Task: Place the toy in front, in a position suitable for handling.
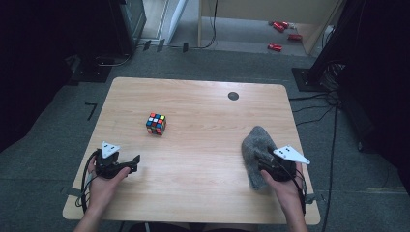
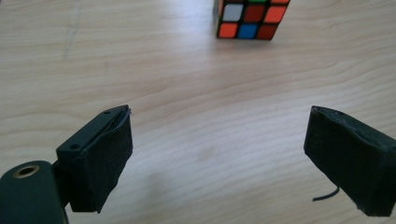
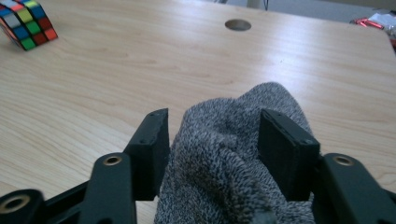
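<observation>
Right gripper (image 3: 212, 154): jaws clamped on grey knitted cloth (image 3: 233, 154), resting on wooden table (image 1: 203, 145). Left gripper (image 2: 217, 154): jaws wide apart, nothing between them, facing puzzle cube (image 2: 251, 18).

A grey knit cloth (image 1: 256, 147) lies near the surface's (image 1: 203, 183) right edge, with the right claw (image 1: 269, 162) over its near part. The left claw (image 1: 130, 164) sits near the left edge; a colour cube (image 1: 156, 123) stands farther back.
</observation>
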A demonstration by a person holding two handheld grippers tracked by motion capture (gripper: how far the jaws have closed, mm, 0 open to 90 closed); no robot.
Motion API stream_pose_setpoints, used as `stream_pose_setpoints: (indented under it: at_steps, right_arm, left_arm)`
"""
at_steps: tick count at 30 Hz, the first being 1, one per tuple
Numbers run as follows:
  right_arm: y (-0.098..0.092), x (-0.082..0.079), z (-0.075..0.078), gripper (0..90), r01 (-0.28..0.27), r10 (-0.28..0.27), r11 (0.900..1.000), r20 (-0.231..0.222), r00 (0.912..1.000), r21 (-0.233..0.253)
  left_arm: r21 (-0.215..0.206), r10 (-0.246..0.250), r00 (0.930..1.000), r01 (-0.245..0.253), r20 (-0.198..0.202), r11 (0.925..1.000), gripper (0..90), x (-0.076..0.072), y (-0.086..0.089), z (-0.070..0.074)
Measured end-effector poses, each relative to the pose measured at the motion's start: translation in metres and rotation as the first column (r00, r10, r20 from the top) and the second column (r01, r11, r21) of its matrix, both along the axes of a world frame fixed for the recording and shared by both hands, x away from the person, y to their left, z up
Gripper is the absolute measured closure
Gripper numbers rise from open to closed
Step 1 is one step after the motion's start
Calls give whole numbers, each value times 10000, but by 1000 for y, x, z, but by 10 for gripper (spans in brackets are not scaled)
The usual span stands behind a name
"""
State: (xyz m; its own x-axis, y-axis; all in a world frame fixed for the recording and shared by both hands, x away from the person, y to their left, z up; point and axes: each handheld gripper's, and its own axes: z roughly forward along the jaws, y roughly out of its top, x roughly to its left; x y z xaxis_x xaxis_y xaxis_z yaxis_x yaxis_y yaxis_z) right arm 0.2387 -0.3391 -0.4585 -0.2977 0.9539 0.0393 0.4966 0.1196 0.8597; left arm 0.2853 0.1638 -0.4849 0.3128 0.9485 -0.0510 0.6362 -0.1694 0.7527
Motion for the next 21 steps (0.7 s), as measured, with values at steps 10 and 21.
stream_pose_setpoints:
  at_steps: [10,21]
  right_arm:
    - [-1,4,-23,529,-26,28,10000,-641,9979,34]
    - [-5,2,-28,566,19,-8,9999,-677,9977,161]
  left_arm:
    - [159,-719,9973,717,146,9973,86,29,-45,0]
    - [614,7,10000,-7,1,9981,88,72,-64,-12]
